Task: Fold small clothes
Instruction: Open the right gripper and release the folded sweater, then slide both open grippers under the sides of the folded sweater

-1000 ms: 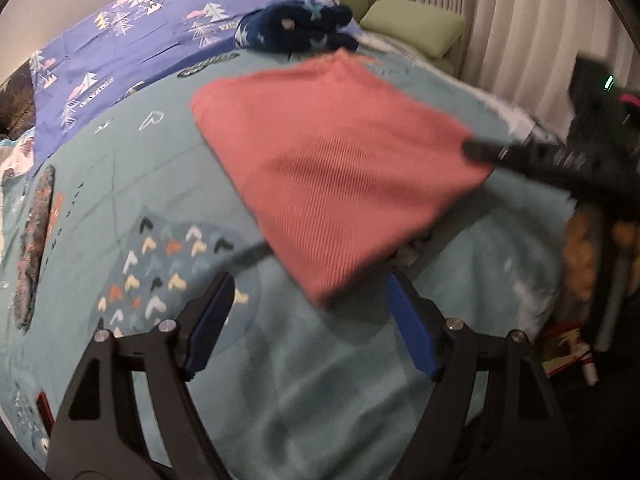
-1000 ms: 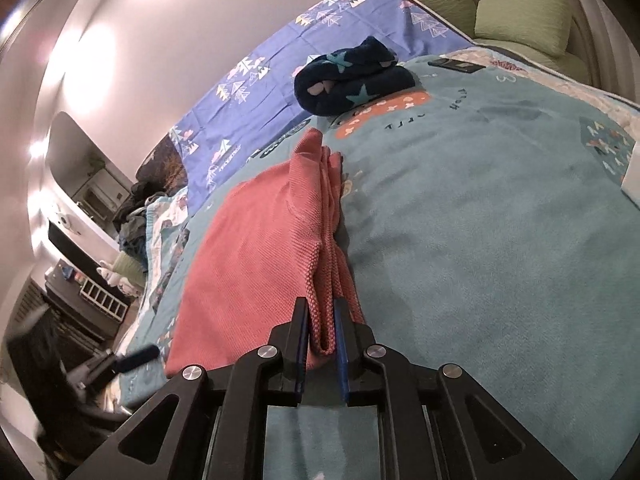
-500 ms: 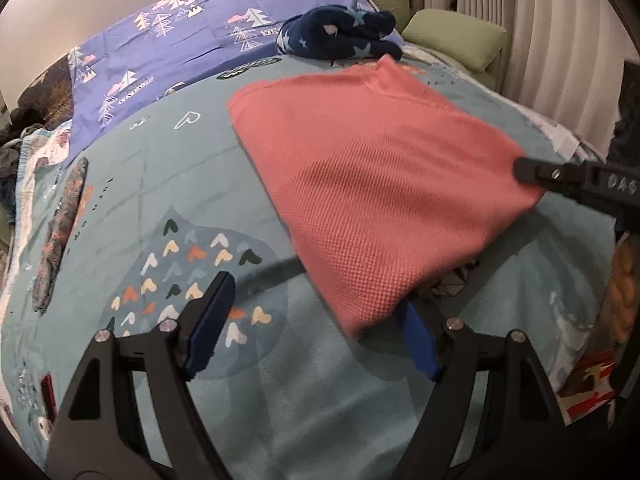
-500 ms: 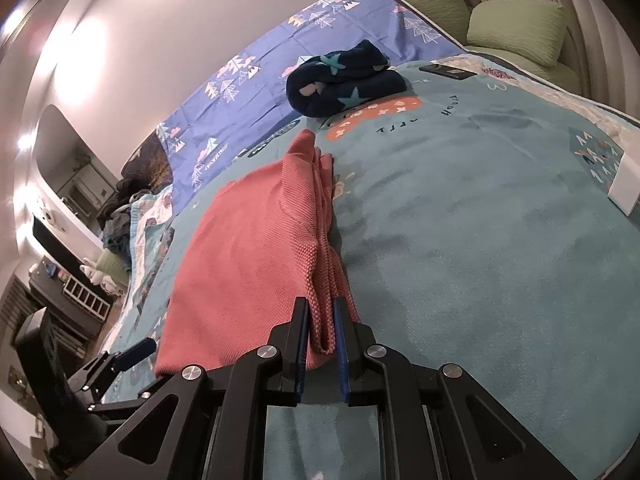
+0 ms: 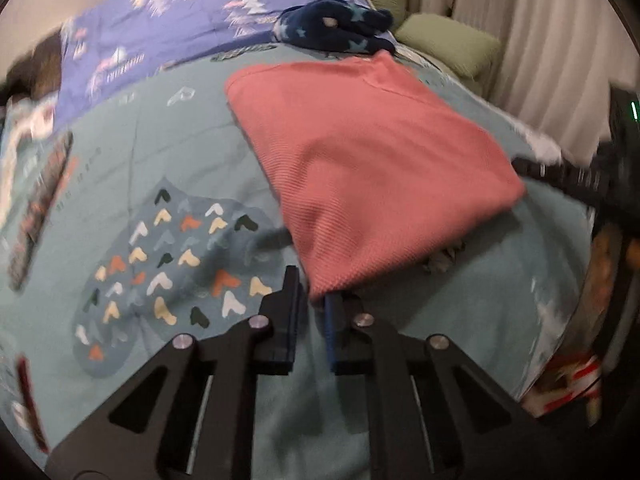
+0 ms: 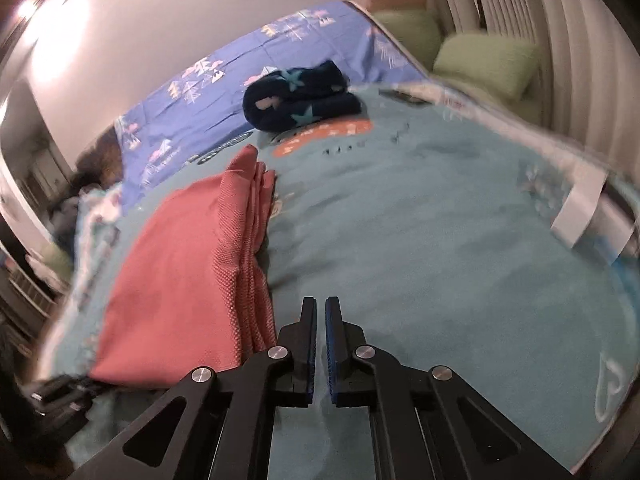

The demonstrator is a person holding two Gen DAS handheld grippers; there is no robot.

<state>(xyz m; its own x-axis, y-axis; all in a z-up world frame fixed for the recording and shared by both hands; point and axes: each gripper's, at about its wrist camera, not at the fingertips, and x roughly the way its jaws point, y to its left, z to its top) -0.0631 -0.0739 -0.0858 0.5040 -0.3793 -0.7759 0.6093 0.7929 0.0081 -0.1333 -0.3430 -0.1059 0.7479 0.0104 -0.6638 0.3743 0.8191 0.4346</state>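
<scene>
A folded pink knit garment [image 5: 372, 168] lies on a teal printed bedspread [image 5: 168, 168], its stacked layers showing along one long edge in the right wrist view [image 6: 188, 276]. Beyond it sits a bundle of dark navy fleece with pale stars [image 5: 332, 28], resting where the teal cover meets a blue sheet with tree prints [image 5: 168, 28]. Green cushions [image 6: 488, 64] stand against a pleated curtain [image 5: 528, 40] at the far side. A white paper-like slip [image 6: 580, 212] lies near the bed's right edge.

The left gripper [image 5: 310, 300] is closing its jaws, and the garment's nearest corner dips between them; whether the pads already press on the cloth is hard to make out through the blur. The right gripper [image 6: 320, 332] has its jaws drawn together with only a thin slit left and nothing in it, and it sits just beside the garment's layered edge, over bare bedspread.

In the left wrist view the right tool shows only as a smeared black bar at the garment's far corner. Clutter beyond the bed on both sides is too dark and blurred to name.
</scene>
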